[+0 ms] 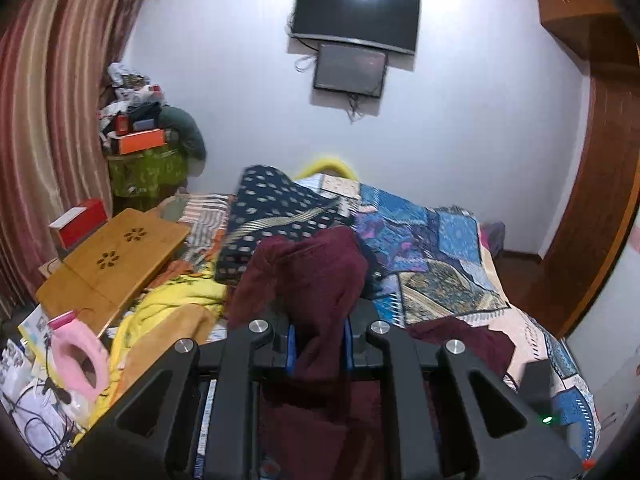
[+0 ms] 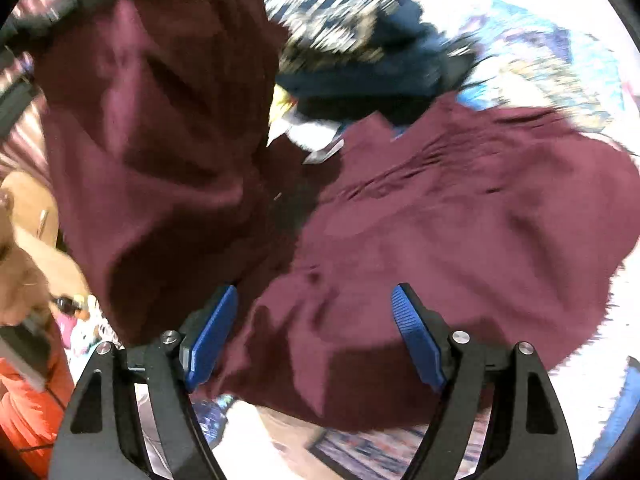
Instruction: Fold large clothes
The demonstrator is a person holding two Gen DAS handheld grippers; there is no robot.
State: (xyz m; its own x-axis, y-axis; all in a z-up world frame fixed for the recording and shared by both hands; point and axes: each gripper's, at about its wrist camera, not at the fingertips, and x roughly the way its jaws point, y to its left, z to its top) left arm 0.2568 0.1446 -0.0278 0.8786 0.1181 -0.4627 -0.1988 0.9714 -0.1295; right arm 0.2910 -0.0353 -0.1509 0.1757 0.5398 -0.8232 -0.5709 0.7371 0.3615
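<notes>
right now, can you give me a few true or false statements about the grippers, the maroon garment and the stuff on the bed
1. The left gripper is shut on the maroon garment. True.
2. The right gripper grips the garment too. False: its jaws stand wide apart with the cloth lying loose between them.
3. A wooden lap table sits at the left side of the bed. True.
4. The television on the wall shows a picture. False: its screen is dark.
5. A navy dotted cloth lies beyond the maroon garment. True.
</notes>
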